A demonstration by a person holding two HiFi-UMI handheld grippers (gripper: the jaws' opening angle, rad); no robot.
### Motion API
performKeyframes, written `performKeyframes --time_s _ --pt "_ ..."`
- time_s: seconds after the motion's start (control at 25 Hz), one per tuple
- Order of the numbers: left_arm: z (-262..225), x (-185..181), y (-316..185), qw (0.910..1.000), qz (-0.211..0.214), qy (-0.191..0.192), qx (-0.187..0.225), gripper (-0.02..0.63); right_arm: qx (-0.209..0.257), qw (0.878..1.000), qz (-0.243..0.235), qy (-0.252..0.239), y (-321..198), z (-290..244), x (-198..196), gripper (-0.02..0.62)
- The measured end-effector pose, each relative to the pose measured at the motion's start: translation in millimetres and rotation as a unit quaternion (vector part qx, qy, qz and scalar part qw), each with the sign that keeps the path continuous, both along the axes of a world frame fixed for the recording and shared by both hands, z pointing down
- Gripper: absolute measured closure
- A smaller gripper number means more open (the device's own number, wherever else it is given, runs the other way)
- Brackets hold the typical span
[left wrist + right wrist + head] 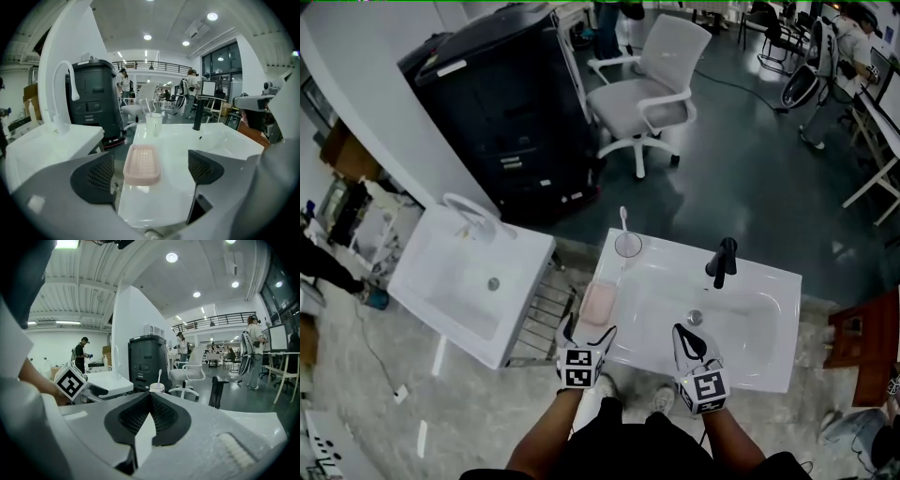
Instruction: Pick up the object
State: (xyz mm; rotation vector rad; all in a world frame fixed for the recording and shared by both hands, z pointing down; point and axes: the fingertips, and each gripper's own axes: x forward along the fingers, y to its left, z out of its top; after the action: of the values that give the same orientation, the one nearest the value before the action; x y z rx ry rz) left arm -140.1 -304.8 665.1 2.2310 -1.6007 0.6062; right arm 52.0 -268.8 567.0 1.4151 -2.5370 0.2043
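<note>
A pink ridged soap dish (598, 303) lies on the left rim of the white sink (750, 281). In the left gripper view the soap dish (141, 164) sits just ahead of my left gripper (151, 171), between the lines of its wide-apart jaws, and neither pad touches it. From the head view, my left gripper (589, 330) is open at the sink's front left edge. My right gripper (682, 330) hovers over the front rim of the basin, and in its own view this gripper (150, 397) is shut with nothing in it.
A clear cup (628, 246) with a toothbrush stands behind the dish, and a black faucet (724, 261) rises at the back of the sink. A second white sink (478, 281) stands to the left across a gap. A black machine (506, 103) and a white chair (647, 94) are beyond.
</note>
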Motion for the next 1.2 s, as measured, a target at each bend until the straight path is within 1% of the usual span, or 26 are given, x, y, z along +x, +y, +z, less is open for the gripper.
performKeyframes --time_s 0.08,0.12,0.28,0.48,0.56,0.72,0.92,1.08,1.2 --pt "13 -2 -6 0.9998 0.002 -0.003 -0.018 0.034 -0.006 1.000 -0.001 0.000 -2 4 -3 0.594" --pt "19 -2 -9 0.9996 0.005 -0.003 -0.027 0.009 -0.009 1.000 -0.002 0.001 -3 6 -4 0.594" --pt "43 0 -21 0.9980 0.011 -0.001 -0.062 0.005 -0.018 1.000 -0.006 0.005 -7 11 -10 0.594" --pt "70 -4 -32 0.9950 0.012 -0.012 -0.098 0.006 -0.026 1.000 -0.014 0.007 -10 19 -18 0.594" --pt "76 -6 -35 0.9942 0.011 -0.017 -0.106 0.009 -0.030 0.999 -0.015 0.008 -12 22 -20 0.594" --pt "82 -9 -36 0.9933 0.011 -0.024 -0.112 0.052 -0.034 0.999 -0.017 0.008 -14 23 -22 0.594" --pt "86 -8 -38 0.9921 0.015 -0.032 -0.120 0.055 -0.042 0.999 -0.015 0.005 -13 28 -21 0.594" --pt "86 -7 -38 0.9917 0.017 -0.037 -0.122 0.097 -0.043 0.999 -0.013 0.000 -13 29 -20 0.594" --pt "84 -3 -37 0.9918 0.028 -0.043 -0.117 0.130 -0.037 0.999 -0.014 0.003 -13 27 -19 0.594"
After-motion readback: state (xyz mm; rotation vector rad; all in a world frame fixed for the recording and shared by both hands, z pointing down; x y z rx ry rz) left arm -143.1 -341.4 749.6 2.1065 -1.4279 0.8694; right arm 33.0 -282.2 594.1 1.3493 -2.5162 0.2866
